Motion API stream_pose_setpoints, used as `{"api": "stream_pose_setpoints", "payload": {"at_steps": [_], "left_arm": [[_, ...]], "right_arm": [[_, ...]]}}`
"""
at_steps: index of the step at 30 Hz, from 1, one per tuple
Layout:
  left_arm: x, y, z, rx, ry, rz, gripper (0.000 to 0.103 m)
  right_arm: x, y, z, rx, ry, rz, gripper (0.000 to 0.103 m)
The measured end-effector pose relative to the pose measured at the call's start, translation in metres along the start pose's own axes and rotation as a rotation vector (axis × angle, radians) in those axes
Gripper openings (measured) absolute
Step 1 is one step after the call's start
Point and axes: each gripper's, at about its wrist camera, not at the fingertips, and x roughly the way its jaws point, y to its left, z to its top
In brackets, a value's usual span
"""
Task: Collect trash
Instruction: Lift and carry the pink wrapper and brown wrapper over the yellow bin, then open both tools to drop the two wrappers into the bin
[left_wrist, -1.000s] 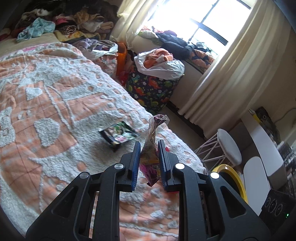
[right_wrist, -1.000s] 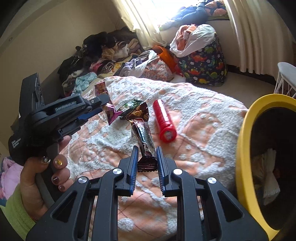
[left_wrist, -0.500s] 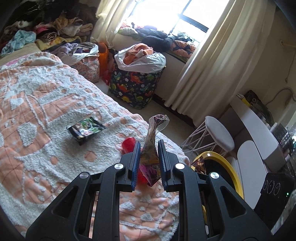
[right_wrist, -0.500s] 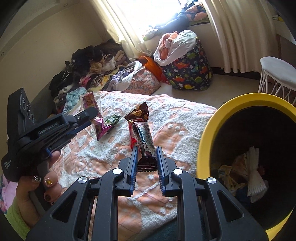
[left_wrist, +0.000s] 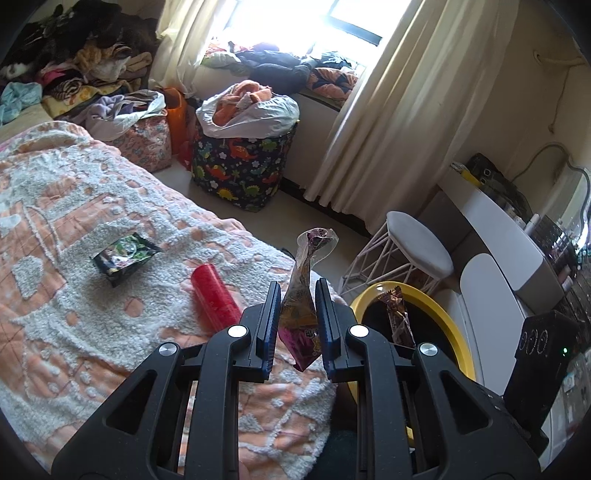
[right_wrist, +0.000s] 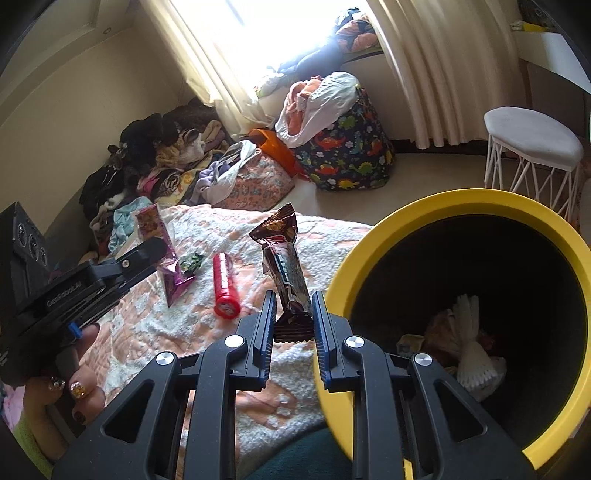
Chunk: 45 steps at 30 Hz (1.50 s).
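Over the bed's edge (right_wrist: 295, 391), swung both loads nearer the yellow bin (right_wrist: 369, 254) than a second before. Right gripper (right_wrist: 293, 325) clamped on the brown bar wrapper (right_wrist: 284, 269), almost at the rim; left gripper (left_wrist: 295, 325) pinching the purple wrapper (left_wrist: 301, 314). Drop-off judged imminent. Red tube (left_wrist: 216, 295) and dark packet (left_wrist: 123, 256) left lying on the bedspread.

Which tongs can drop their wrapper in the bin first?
Probably the right tongs: their brown wrapper is beside the bin rim. The left tongs hold theirs above the bed.

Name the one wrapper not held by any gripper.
The dark green-printed wrapper lying flat on the bedspread; the purple wrapper and brown wrapper are each clamped in grippers.
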Motion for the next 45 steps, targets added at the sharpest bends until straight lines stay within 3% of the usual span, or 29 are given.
{"api": "stream_pose_setpoints", "payload": {"at_steps": [21, 38, 40, 42, 44, 45], "left_arm": [[0.028, -0.07, -0.029, 0.149, 0.092, -0.089, 0.014], [0.061, -0.117, -0.058, 0.27, 0.19, -0.14, 0.014], [0.066, -0.124, -0.062, 0.29, 0.202, -0.139, 0.023], [0.066, -0.125, -0.063, 0.294, 0.195, -0.14, 0.058], [0.063, -0.123, -0.062, 0.296, 0.168, -0.126, 0.073], [0.062, -0.121, -0.061, 0.3, 0.157, -0.111, 0.075]], "right_arm": [[-0.021, -0.07, 0.013, 0.162, -0.064, -0.098, 0.019], [-0.036, -0.125, 0.013, 0.295, -0.067, -0.17, 0.021], [-0.038, -0.129, 0.012, 0.307, -0.071, -0.178, 0.028], [-0.041, -0.133, 0.011, 0.324, -0.079, -0.182, 0.038], [-0.042, -0.135, 0.011, 0.332, -0.084, -0.18, 0.041], [-0.042, -0.134, 0.011, 0.328, -0.086, -0.179, 0.041]]}}
